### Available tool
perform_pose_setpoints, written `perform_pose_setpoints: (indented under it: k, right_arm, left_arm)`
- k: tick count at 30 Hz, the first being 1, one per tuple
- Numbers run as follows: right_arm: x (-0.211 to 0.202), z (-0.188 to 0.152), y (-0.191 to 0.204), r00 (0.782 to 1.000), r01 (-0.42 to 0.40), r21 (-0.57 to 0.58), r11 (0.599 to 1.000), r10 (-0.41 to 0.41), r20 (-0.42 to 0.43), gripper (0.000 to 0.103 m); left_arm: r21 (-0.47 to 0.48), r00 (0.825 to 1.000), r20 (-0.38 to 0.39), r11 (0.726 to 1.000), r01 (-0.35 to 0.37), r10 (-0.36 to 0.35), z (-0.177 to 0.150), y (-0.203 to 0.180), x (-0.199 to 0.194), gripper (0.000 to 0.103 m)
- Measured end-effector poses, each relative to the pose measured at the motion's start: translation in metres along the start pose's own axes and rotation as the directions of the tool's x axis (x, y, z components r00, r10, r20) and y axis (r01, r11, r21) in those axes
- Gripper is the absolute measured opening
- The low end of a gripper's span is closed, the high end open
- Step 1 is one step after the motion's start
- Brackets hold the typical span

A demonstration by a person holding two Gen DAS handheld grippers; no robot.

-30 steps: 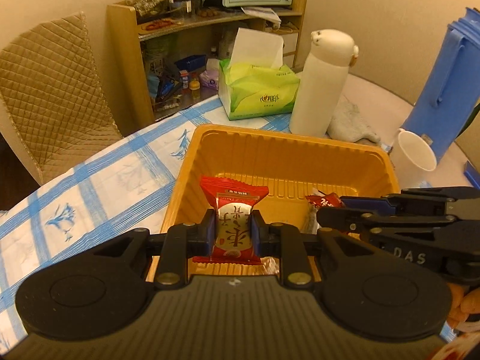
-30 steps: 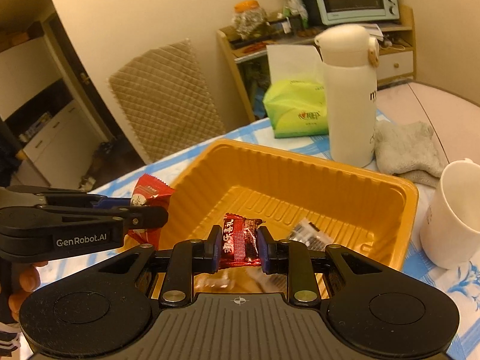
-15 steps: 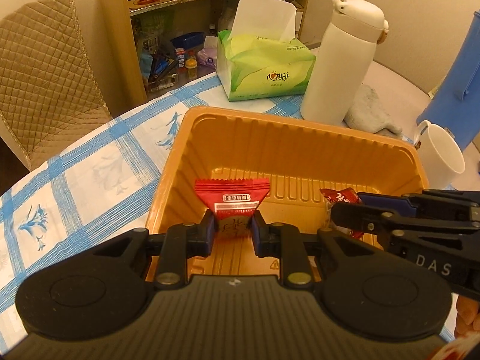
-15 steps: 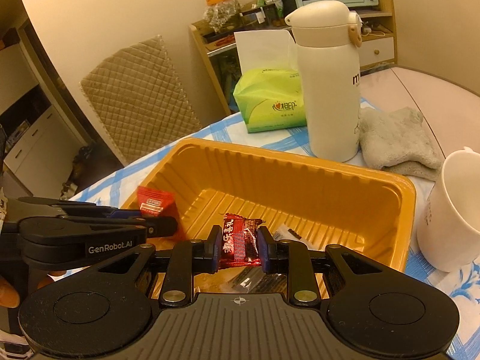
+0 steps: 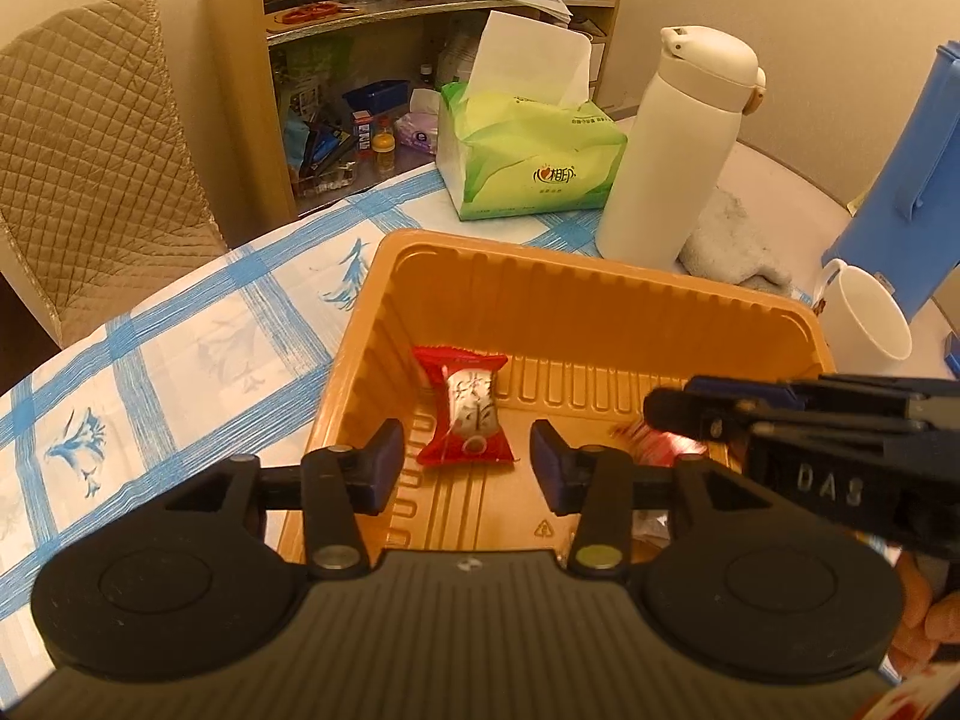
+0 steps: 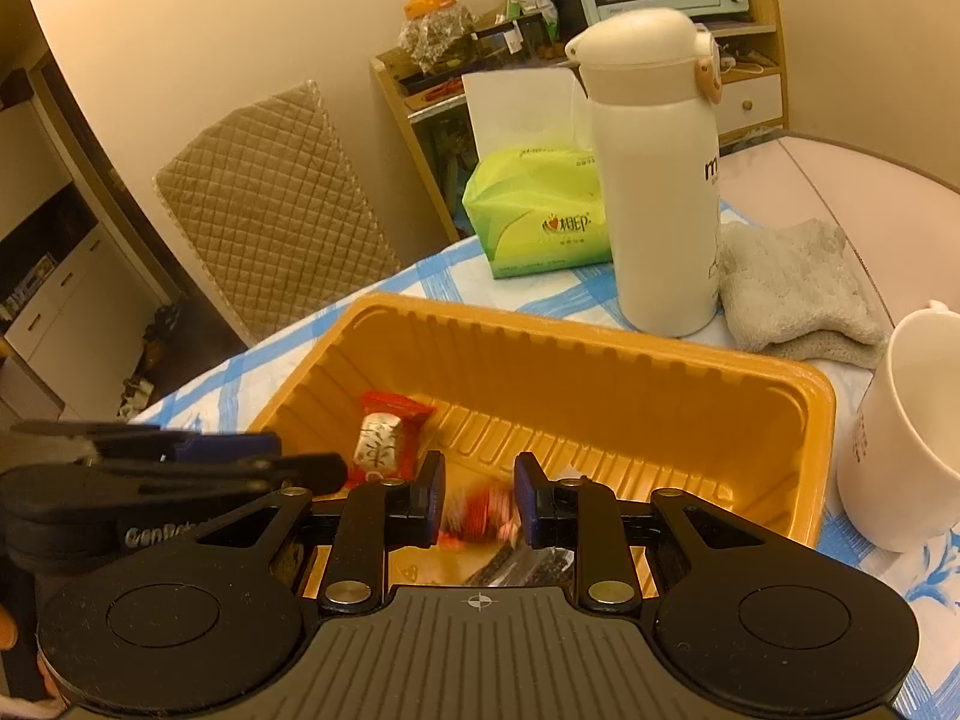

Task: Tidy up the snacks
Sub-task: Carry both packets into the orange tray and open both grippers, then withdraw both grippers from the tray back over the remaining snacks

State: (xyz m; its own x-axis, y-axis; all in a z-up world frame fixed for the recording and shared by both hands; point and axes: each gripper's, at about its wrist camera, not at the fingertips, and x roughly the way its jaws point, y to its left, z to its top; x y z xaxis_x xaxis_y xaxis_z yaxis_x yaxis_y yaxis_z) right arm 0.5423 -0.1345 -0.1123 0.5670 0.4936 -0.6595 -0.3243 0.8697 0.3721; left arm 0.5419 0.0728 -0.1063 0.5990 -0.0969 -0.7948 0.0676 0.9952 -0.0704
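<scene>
Our left gripper (image 5: 465, 468) is opening; the red candy (image 5: 465, 414) lies loose between its jaws in the orange tray (image 5: 576, 288). Our right gripper (image 6: 477, 498) stands apart around a blurry red snack (image 6: 480, 513). Grippers read "DAS" and "GenRobot".

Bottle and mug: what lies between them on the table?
A grey cloth lies between the bottle and the mug; both wrist views show it.
</scene>
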Motion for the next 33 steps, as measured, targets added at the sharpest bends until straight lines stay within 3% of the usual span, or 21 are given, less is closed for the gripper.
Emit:
perform_pose_setpoints:
  k: [7, 8, 10, 12, 24, 33]
  right_arm:
    - [-0.005, 0.008, -0.005, 0.999, -0.044, 0.076, 0.996, 0.045, -0.009, 0.031]
    - [-0.007, 0.009, -0.006, 0.999, -0.044, 0.077, 0.996, 0.044, -0.005, 0.036]
    - [-0.013, 0.008, -0.006, 0.999, -0.034, 0.077, 0.996, 0.033, 0.013, 0.068]
    - [-0.023, 0.006, -0.007, 0.999, -0.025, 0.076, 0.997, 0.021, 0.047, 0.074]
    - [-0.080, -0.013, -0.018, 0.997, -0.043, 0.105, 0.994, 0.036, 0.069, 0.079]
    - [-0.138, -0.042, -0.016, 0.995, -0.069, 0.051, 0.996, 0.065, 0.078, 0.081]
  left_arm:
    - [-0.028, 1.000, 0.009, 1.000, -0.003, 0.003, -0.009, 0.001, -0.016, 0.054]
    - [-0.029, 1.000, 0.010, 1.000, -0.004, 0.004, -0.010, 0.001, -0.018, 0.055]
    - [-0.035, 1.000, 0.013, 0.999, -0.005, 0.005, -0.014, 0.001, -0.024, 0.059]
    - [-0.042, 1.000, 0.019, 0.999, -0.004, 0.005, -0.017, 0.001, -0.031, 0.062]
    - [-0.083, 0.997, 0.074, 0.996, 0.025, -0.019, -0.042, -0.014, -0.086, 0.070]
    - [-0.118, 0.991, 0.124, 0.991, 0.062, -0.047, -0.076, -0.038, -0.144, 0.071]
